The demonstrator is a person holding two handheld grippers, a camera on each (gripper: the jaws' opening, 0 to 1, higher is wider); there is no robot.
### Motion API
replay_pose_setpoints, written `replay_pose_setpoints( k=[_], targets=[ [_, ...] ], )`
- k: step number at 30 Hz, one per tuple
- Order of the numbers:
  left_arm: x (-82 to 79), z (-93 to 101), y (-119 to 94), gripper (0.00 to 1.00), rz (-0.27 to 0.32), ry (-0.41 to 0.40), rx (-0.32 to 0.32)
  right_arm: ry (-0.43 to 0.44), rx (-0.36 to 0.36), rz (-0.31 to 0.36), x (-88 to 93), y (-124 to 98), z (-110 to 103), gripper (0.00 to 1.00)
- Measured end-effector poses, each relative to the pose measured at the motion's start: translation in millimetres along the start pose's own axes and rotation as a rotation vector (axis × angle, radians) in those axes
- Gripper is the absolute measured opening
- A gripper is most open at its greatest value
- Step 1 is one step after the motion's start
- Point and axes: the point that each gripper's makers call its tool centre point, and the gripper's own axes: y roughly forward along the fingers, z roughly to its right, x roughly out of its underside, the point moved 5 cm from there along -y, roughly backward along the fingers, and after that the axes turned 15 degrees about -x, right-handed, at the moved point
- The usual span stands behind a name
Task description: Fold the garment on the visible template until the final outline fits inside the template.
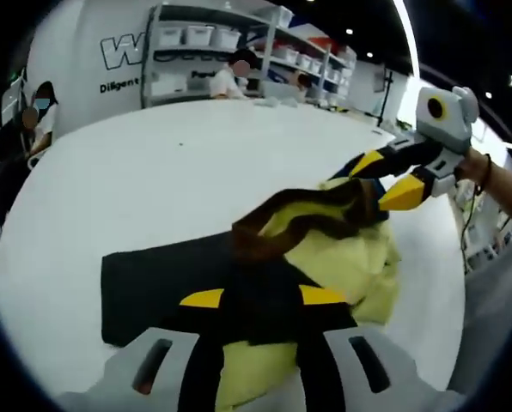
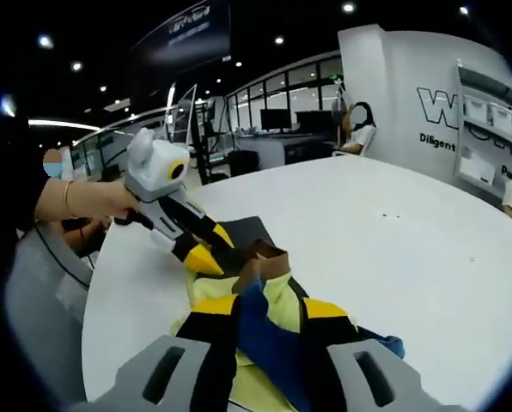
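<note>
Left gripper: nearest the lens in the left gripper view, its black jaws with yellow tips are drawn together over the near part of the cloth, apparently pinching it. In the right gripper view it reaches in from the left, tips down at the cloth.
Right gripper: jaws closed on a bunched fold, blue lining showing between them. In the left gripper view it enters from the right and lifts an edge clear of the table.
Garment: pale yellow, with a dark brown trim band and a blue inner face, heaped and partly raised between the two grippers, over the right end of the template.
Handling: I judge it light, soft and limp. It should sag and crease wherever unsupported, and thin layers may slip apart in the jaws.
Where to hold: probably the trimmed edge or a corner, taken single-layer, with the two grips well apart so the cloth hangs flat.
Template: flat black sheet on the table, partly covered by the garment.
Table: large, white, rounded and smooth, so cloth will likely slide easily.
Room: open hall with ceiling spotlights, shelving holding white bins, a lettered wall, and seated people well back.
</note>
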Motion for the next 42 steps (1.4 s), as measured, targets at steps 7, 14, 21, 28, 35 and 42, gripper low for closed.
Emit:
replay_pose_setpoints(
  k=[7, 14, 21, 28, 35, 42],
  targets=[
    [3.0, -4.5, -1.1, 0.13, -0.002, -0.047, 0.020, 0.026, -0.036, -0.013, 5.3, 2.4, -3.0, 0.01],
    [5.6, -1.7, -0.4, 0.00, 0.012, -0.044, 0.032, 0.040, -0.037, -0.011, 6.0, 0.7, -5.3, 0.00],
    [-7.0, -3.0, -12.7, 0.00, 0.060, -0.026, 0.005, 0.001, -0.013, -0.012, -1.2, -11.8, -5.9, 0.00],
    [-37.2, -6.4, -30.9, 0.00, 0.126, -0.010, -0.010, -0.045, 0.034, 0.016, -21.1, -27.5, -2.5, 0.00],
    [-76.3, -7.7, -39.3, 0.00, 0.206, 0.044, -0.022, -0.077, 0.093, 0.078, -51.0, -40.7, 8.7, 0.00],
    [-108.6, -20.3, -41.9, 0.00, 0.289, 0.011, -0.058, -0.088, 0.122, 0.132, -79.2, -52.7, 21.9, 0.00]
  ],
)
